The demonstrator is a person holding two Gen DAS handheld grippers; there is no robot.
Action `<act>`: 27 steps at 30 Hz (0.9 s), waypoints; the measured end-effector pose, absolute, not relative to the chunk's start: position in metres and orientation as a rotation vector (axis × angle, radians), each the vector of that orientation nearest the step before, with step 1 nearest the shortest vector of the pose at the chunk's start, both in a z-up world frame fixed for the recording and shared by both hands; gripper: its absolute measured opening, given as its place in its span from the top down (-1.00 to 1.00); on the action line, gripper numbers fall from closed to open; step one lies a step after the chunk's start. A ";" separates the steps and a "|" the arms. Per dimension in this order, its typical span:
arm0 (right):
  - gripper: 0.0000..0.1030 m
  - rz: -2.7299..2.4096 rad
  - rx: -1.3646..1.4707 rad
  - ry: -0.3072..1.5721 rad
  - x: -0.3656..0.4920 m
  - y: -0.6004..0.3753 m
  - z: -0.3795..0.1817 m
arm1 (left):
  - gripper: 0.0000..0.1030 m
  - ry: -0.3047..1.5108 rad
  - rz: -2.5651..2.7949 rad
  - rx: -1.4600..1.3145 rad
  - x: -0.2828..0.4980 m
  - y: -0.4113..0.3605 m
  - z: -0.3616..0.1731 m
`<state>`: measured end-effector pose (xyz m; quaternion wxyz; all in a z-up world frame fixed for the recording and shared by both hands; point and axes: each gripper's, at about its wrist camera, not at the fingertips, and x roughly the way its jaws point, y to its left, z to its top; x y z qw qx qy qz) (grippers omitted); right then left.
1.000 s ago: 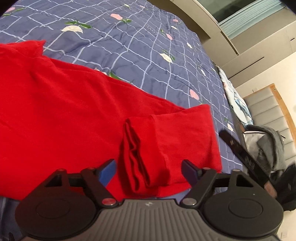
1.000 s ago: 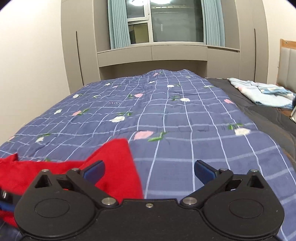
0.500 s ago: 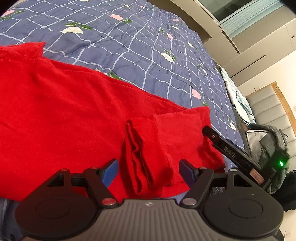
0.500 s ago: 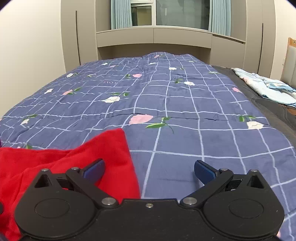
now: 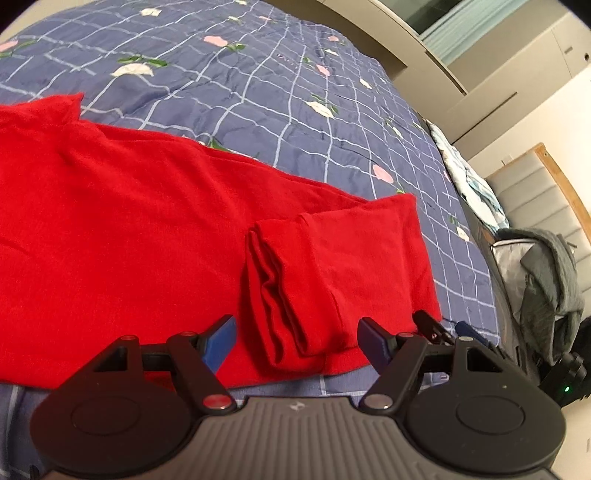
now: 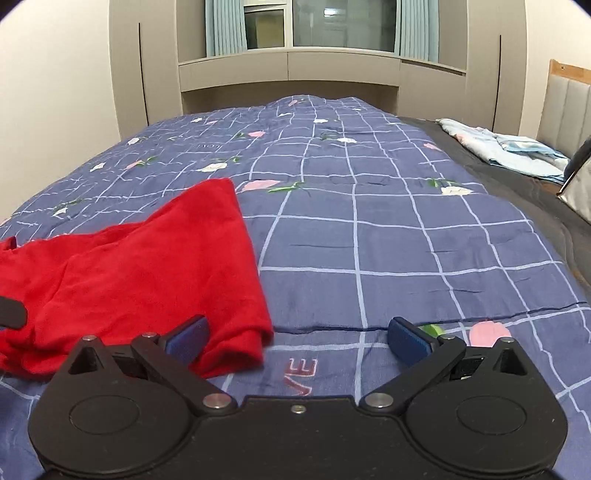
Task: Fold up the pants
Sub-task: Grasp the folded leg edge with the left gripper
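Red pants [image 5: 147, 221] lie flat across a blue floral quilt [image 5: 277, 85]. One leg end is folded back into a small bunched flap [image 5: 291, 288] near the hem. My left gripper [image 5: 299, 338] is open and empty, with that flap between its fingers, low over the near edge. In the right wrist view the pants' hem end [image 6: 155, 273] lies at lower left. My right gripper [image 6: 297, 338] is open and empty, its left finger [image 6: 186, 336] beside the hem corner. Its fingertips also show in the left wrist view [image 5: 439, 330], beside the hem.
A pale blue folded cloth [image 6: 506, 151] lies at the bed's far right by the headboard [image 6: 565, 107]. A grey garment [image 5: 550, 277] hangs over something at the right bedside. Cabinets and a window [image 6: 306, 29] stand beyond the bed.
My right gripper has come down and toward the pants' hem corner, so the hem fills more of its view. My left gripper has barely moved, staying over the folded flap.
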<state>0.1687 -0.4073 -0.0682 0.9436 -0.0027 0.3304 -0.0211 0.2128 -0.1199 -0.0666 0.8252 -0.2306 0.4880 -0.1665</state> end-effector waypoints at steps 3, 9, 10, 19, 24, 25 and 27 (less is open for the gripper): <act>-0.99 -0.068 0.001 0.668 0.166 -0.404 -0.069 | -0.12 1.032 -0.373 -0.496 0.213 -0.123 -0.065; -0.99 -0.107 0.024 0.658 0.157 -0.400 -0.070 | 0.72 1.021 -0.371 -0.538 0.213 -0.119 -0.067; -0.99 -0.112 0.025 0.658 0.156 -0.399 -0.070 | 0.78 1.016 -0.365 -0.530 0.213 -0.120 -0.067; -0.99 -0.150 0.013 0.518 0.129 -0.382 -0.046 | 0.84 0.917 -0.387 -0.413 0.198 -0.118 -0.039; -0.99 -0.093 0.029 0.475 0.121 -0.365 -0.027 | 0.84 0.858 -0.391 -0.337 0.185 -0.100 -0.014; -0.99 -0.077 0.022 0.474 0.121 -0.360 -0.024 | 0.84 0.851 -0.387 -0.327 0.182 -0.095 -0.011; -0.99 -0.041 0.014 0.474 0.122 -0.348 -0.020 | 0.84 0.843 -0.377 -0.317 0.178 -0.080 -0.006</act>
